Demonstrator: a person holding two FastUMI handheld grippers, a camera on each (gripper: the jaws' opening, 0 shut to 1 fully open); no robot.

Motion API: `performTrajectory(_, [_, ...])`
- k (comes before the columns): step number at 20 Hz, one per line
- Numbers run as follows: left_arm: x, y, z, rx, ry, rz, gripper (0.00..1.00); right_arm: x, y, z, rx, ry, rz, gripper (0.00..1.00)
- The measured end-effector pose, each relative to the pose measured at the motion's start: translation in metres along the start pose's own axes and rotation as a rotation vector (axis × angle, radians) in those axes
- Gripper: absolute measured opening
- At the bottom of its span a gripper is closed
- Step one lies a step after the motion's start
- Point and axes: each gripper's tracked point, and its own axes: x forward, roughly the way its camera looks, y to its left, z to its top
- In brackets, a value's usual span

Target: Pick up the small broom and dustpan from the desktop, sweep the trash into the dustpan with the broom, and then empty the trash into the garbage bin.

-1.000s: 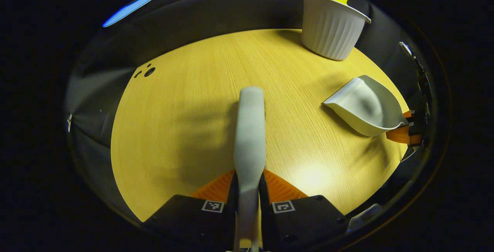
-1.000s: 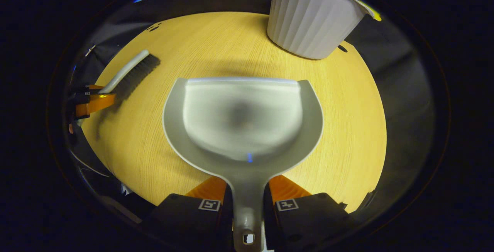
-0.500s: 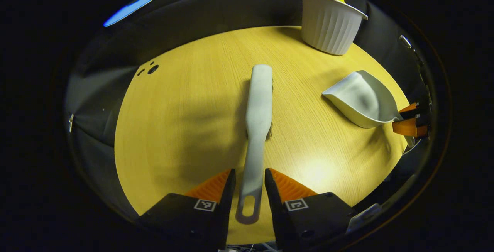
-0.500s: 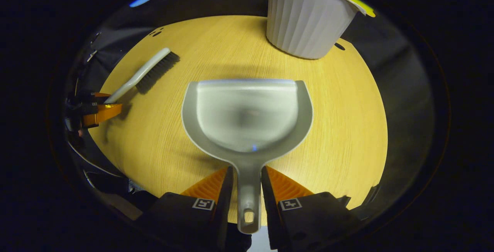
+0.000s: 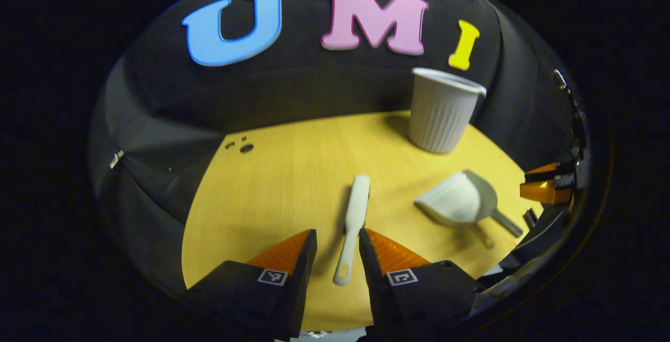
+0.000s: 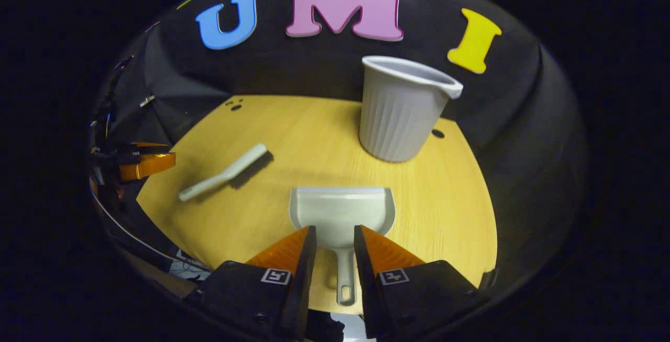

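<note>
Between my left gripper's (image 5: 337, 250) parted fingers lies the small broom (image 5: 354, 221), flat on the desktop (image 5: 272, 185), its long axis running straight away from me toward the far edge, handle end nearest and no finger pressing on it. I judge this gripper holds nothing. My right gripper (image 6: 335, 247) stands the same way: open, empty, with the dustpan's (image 6: 340, 211) handle lying in the gap and the pan mouth turned toward the far edge. So each tool lies dead ahead of its own gripper, handle first, the broom nearer my left and the dustpan nearer my right. The garbage bin (image 6: 398, 111) stands upright near the far right corner. I see no trash on the wood. That fits either tools waiting to be lifted, or tools set back after sweeping; I can't tell which.
</note>
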Motion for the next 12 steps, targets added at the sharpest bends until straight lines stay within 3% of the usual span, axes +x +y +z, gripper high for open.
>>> performTrajectory(5, [-0.039, -0.004, 0.101, -0.021, -0.318, 0.017, 0.55, -0.034, -0.007, 0.092, 0.019, -0.304, -0.052, 0.51])
performTrajectory(9, [-0.051, -0.004, 0.128, -0.048, -0.387, 0.028, 0.56, -0.056, -0.015, 0.133, 0.034, -0.433, -0.094, 0.52])
performTrajectory(12, [-0.046, 0.0, 0.131, -0.039, -0.395, 0.019, 0.56, -0.052, -0.02, 0.145, 0.045, -0.461, -0.109, 0.52])
